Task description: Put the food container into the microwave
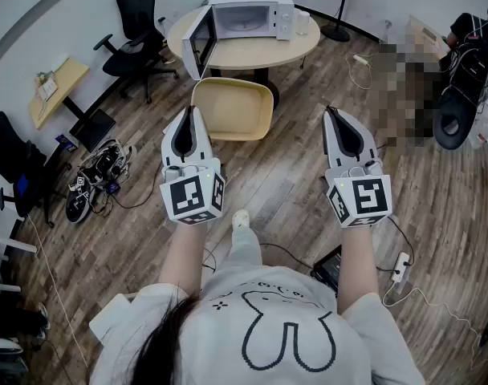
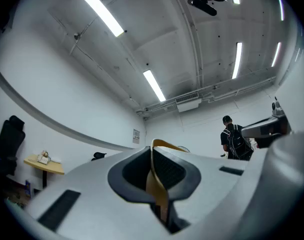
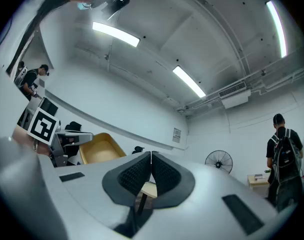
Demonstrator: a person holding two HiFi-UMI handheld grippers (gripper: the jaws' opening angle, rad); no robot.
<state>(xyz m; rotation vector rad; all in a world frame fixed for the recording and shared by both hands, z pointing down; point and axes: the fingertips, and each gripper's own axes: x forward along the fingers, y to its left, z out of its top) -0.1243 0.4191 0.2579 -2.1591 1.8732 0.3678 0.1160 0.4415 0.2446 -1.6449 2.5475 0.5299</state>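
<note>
2 grippers, both tilted slightly up. Left gripper (image 1: pixel 193 112): jaws nearly together, pinching near rim of 1 yellow food container (image 1: pixel 232 107), container hangs in air ahead of it, above floor. Right gripper (image 1: pixel 331 112): jaws pressed together, nothing between, well apart from container. Beyond: 1 round table (image 1: pixel 252 52), 1 microwave (image 1: pixel 248 16) on it, door (image 1: pixel 197 45) swung open.

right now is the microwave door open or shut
Open. The door of the microwave stands swung out to the left, baring its pale cavity.
</note>
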